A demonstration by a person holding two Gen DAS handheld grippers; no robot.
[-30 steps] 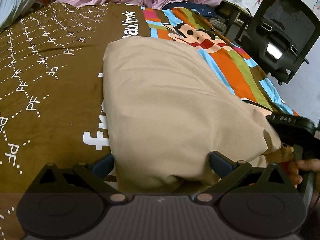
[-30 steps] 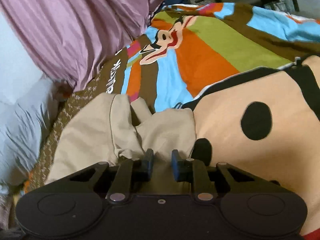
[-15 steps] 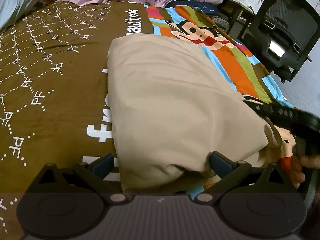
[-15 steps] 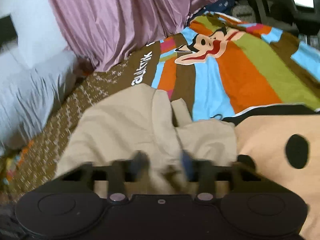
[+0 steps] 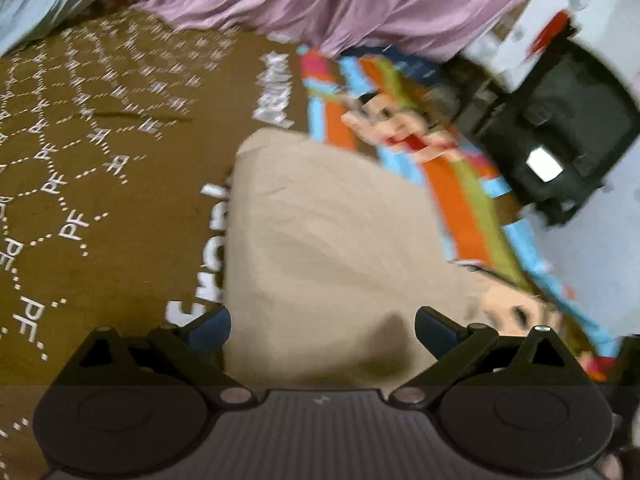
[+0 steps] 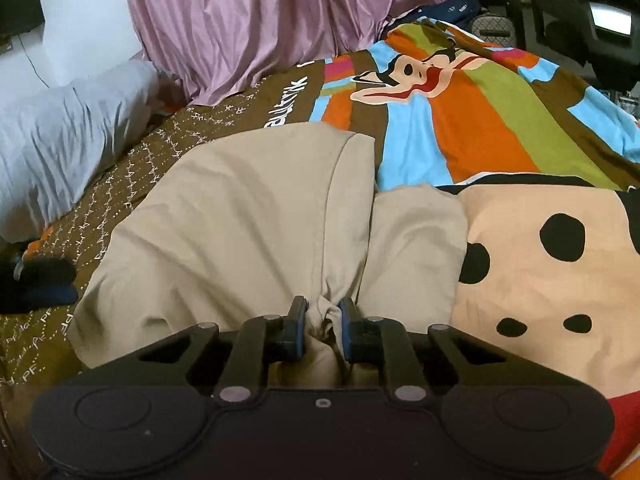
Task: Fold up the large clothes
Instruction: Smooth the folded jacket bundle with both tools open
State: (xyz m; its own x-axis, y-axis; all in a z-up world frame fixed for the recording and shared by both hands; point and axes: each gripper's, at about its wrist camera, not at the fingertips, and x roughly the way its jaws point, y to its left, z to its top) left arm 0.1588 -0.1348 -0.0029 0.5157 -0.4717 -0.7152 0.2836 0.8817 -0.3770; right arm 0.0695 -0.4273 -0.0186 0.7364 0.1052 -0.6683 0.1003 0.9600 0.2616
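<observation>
while the left wrist picture is blurry, the right one is sharp. the tan cloth [image 6: 248,220] lies on the bed cover [image 6: 480,120], folded into a thick pile. its near edge is hidden under both tools, so how it ends there is hard to tell. in the left view the far chair [image 5: 560,140] is smeared, and the monkey print on the cover is fuzzy.

the right tool [image 6: 322,326] points down at the cloth from above. its two fingers [image 6: 295,328] are close together and closing, with a bunch of tan cloth pinched between them. the cloth puckers up right there.

the left tool [image 5: 322,326] also tips down at the bed. its fingers [image 5: 212,326] are spread wide apart, one at each side of the cloth's near end. they do not press on it. a dark bit of the left tool [image 6: 36,284] shows at the left edge of the right view, cut off by the frame.

the cloth's left edge runs along the brown part of the cover with white letters. its right side sits beside the striped part. past the cloth, the cover is bare up to the pink curtain [image 6: 260,20] and the grey pillow [image 6: 60,140].
</observation>
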